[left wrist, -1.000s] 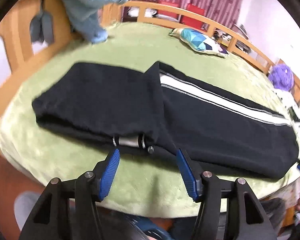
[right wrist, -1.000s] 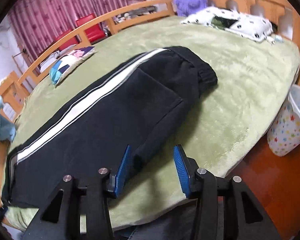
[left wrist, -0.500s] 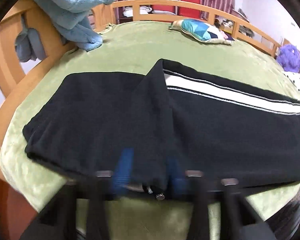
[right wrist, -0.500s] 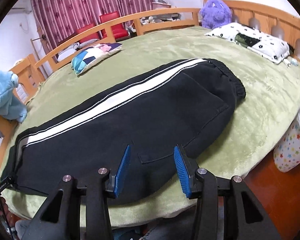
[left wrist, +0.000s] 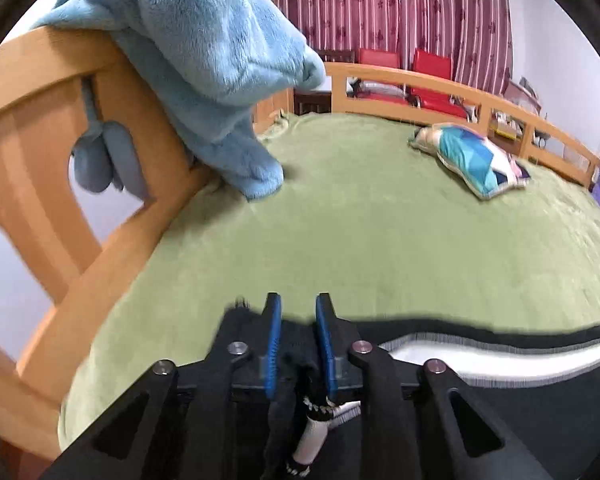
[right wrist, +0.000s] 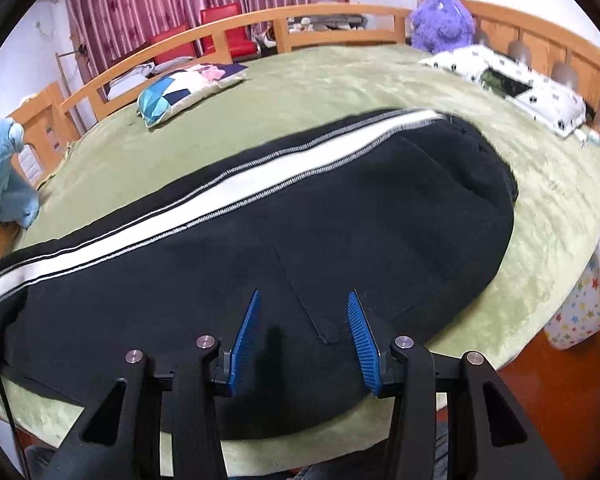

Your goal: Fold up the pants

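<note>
The black pants [right wrist: 300, 232] with a white side stripe lie across the green bed cover [left wrist: 379, 220], their length running along the near edge of the bed. The left gripper [left wrist: 296, 320] is closed on a fold of the black cloth, and a drawstring [left wrist: 313, 436] hangs below its blue pads. The right gripper [right wrist: 303, 312] is partly open above the pants and holds nothing.

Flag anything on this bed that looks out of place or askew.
Nothing is damaged or spilled. The light blue plush blanket is slung over the wooden bed rail with one end trailing onto the green cover. The black pants lie flat, their drawstring dangling by the left gripper.
</note>
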`<state>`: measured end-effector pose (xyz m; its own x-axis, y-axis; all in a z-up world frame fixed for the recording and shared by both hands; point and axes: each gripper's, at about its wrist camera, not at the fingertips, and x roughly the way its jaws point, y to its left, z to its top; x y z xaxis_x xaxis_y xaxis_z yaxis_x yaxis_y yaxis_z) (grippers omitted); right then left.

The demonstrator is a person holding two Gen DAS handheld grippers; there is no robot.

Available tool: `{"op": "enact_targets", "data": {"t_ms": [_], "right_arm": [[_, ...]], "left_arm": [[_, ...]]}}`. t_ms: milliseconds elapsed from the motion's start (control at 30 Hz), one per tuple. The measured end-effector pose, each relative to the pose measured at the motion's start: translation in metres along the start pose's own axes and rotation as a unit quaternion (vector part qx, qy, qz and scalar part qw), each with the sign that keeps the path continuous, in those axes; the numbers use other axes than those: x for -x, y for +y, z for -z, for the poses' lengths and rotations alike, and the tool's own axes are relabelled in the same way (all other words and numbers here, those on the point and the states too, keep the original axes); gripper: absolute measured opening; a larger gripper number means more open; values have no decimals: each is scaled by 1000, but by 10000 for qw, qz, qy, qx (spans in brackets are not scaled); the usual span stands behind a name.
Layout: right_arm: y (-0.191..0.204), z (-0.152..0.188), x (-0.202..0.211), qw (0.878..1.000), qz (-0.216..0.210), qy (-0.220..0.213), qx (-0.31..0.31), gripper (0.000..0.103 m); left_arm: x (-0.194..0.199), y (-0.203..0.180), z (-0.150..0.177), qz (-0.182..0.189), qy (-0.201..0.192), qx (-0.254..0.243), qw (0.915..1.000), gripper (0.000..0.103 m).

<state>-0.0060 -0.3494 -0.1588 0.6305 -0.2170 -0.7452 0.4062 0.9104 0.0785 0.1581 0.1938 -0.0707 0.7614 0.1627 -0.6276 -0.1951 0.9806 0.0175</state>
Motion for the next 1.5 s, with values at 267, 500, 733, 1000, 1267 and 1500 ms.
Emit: {"op": "enact_targets", "data": {"t_ms": [267, 500, 733, 1000, 1267, 1500], "right_arm": [[18, 14, 8, 9999, 110, 21, 16, 45], [37, 17, 13, 9998, 44, -1, 213, 45], [54, 17, 11, 9991, -382, 26, 197, 45], [81, 18, 7, 9970, -429, 189, 612, 45], [70, 29, 5, 9982, -270, 248, 485, 45], [59, 22, 6, 9990, -257, 223, 291, 45]], "left_arm": [[16, -4, -21, 140, -414, -348, 9984, 58], [31, 16, 54, 751, 290, -398, 9960, 58], [32, 50, 144, 1424, 1022, 391, 9837, 58], [9, 92, 169, 1629, 1193, 1648, 9654, 56], [-26, 92, 161, 1581, 1389, 2110, 9546, 56], [-6, 105, 154, 1392, 1087, 2497, 9521, 56]]}}
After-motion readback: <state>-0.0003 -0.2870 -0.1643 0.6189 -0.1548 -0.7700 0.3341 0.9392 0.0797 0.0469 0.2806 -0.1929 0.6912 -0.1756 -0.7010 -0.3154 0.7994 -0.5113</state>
